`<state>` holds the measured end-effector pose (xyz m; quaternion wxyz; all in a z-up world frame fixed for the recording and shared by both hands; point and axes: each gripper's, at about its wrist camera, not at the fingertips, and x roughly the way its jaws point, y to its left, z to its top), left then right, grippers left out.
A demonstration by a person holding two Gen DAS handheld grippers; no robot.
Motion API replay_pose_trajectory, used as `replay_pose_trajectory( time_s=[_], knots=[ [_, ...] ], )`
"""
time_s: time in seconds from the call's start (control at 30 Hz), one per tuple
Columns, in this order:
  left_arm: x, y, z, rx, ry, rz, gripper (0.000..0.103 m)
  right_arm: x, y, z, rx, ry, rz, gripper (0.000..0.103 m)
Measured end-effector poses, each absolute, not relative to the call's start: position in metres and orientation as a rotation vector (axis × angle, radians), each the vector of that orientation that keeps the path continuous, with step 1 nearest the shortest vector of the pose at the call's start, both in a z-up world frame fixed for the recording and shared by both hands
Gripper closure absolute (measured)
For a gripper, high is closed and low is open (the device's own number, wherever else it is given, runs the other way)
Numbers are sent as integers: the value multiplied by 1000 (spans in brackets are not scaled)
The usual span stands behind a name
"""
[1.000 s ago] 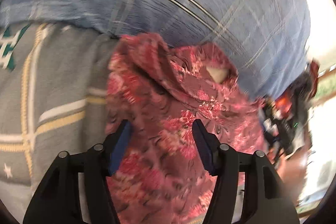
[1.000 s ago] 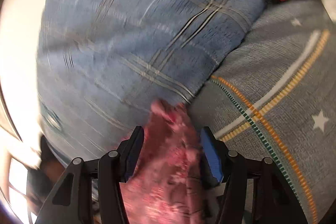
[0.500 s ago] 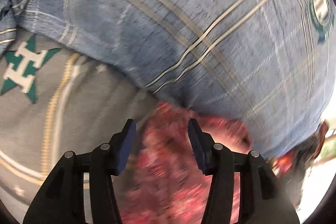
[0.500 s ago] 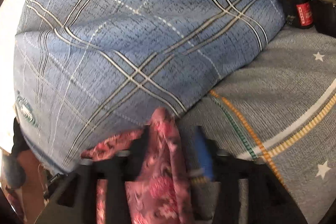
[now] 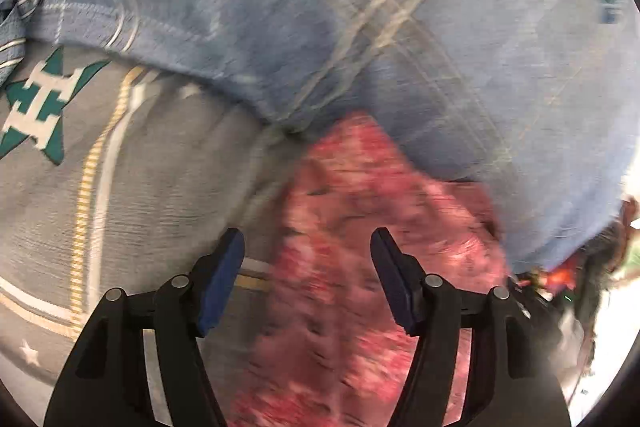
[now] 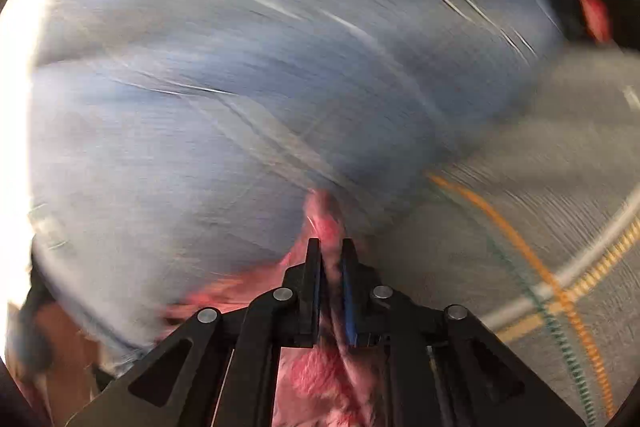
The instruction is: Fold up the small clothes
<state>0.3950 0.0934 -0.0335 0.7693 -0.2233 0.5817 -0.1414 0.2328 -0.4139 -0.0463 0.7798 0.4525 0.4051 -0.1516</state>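
Both views are smeared by motion blur, so the print on the red floral garment (image 5: 360, 227) is hard to make out, and its lower part is cut off at the bottom edge; a blurred dark object with a red label (image 6: 592, 7) sits at the right wrist view's upper right, unidentifiable; the garment lies on a grey patterned blanket (image 5: 140, 187), beside a blue plaid cloth (image 5: 360, 27); the right gripper (image 6: 330, 267) is closing, clenched on a fold of the garment; the left gripper (image 5: 306, 247) is opening, fingers straddling the garment without pressing it.
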Motion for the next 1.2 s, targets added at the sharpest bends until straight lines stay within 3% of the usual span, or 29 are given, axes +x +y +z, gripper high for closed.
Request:
replay_pose_trajectory(
  time_s=[0.07, 0.1, 0.13, 0.2, 0.33, 0.37, 0.43, 0.47, 0.5, 0.53, 0.63, 0.73, 0.83, 0.87, 0.9, 0.93, 0.97, 1.0, 1.07, 1.1, 1.17, 1.2],
  knots=[
    [392, 106, -31, -523, 1245, -316, 39, 217, -414, -40, 994, 816, -302, 90],
    [388, 119, -28, -537, 1235, -327, 39, 205, -414, -34, 999, 782, -269, 85],
    [381, 129, -25, -540, 1236, -345, 39, 193, -411, -28, 994, 770, -227, 72],
    [366, 151, -25, -536, 1264, -378, 38, 166, -406, -21, 967, 770, -191, 55],
    [325, 154, -29, -482, 1317, -470, 32, 105, -395, -20, 962, 775, -111, 48],
    [317, 154, -26, -473, 1311, -486, 26, 95, -387, -23, 970, 779, -96, 47],
    [297, 150, -23, -431, 1300, -521, 23, 89, -369, -23, 941, 798, -68, 52],
    [288, 131, -15, -402, 1291, -525, 35, 92, -359, -20, 900, 799, -59, 57],
    [282, 127, -12, -375, 1280, -531, 72, 89, -353, -15, 853, 810, -44, 93],
    [277, 124, -9, -338, 1276, -529, 82, 92, -349, -7, 823, 806, -45, 94],
    [270, 101, -16, -280, 1272, -444, 84, 64, -352, 6, 820, 722, -95, 97],
    [269, 113, -8, -311, 1282, -380, 85, 64, -358, -16, 757, 892, -181, 96],
    [248, 133, 9, -355, 1236, -387, 85, 26, -363, 6, 845, 782, -195, 86],
    [239, 139, 14, -368, 1215, -397, 83, 15, -364, 10, 870, 754, -180, 83],
    [229, 142, 18, -394, 1200, -421, 74, 4, -363, 13, 889, 734, -167, 70],
    [221, 150, 21, -427, 1192, -452, 66, -7, -364, 13, 903, 717, -170, 49],
    [210, 147, 17, -477, 1196, -489, 47, -17, -363, 12, 911, 704, -187, 41],
    [207, 142, 13, -505, 1205, -501, 33, -23, -362, 9, 914, 706, -196, 37],
    [200, 121, -5, -553, 1246, -518, 31, -19, -357, -3, 932, 742, -189, 37],
    [201, 108, -17, -561, 1279, -519, 31, -14, -352, -9, 948, 752, -176, 39],
    [205, 101, -28, -590, 1307, -478, 38, 3, -343, -14, 916, 758, -165, 68],
    [207, 106, -25, -624, 1271, -454, 59, 11, -339, -16, 904, 779, -163, 96]
  ],
)
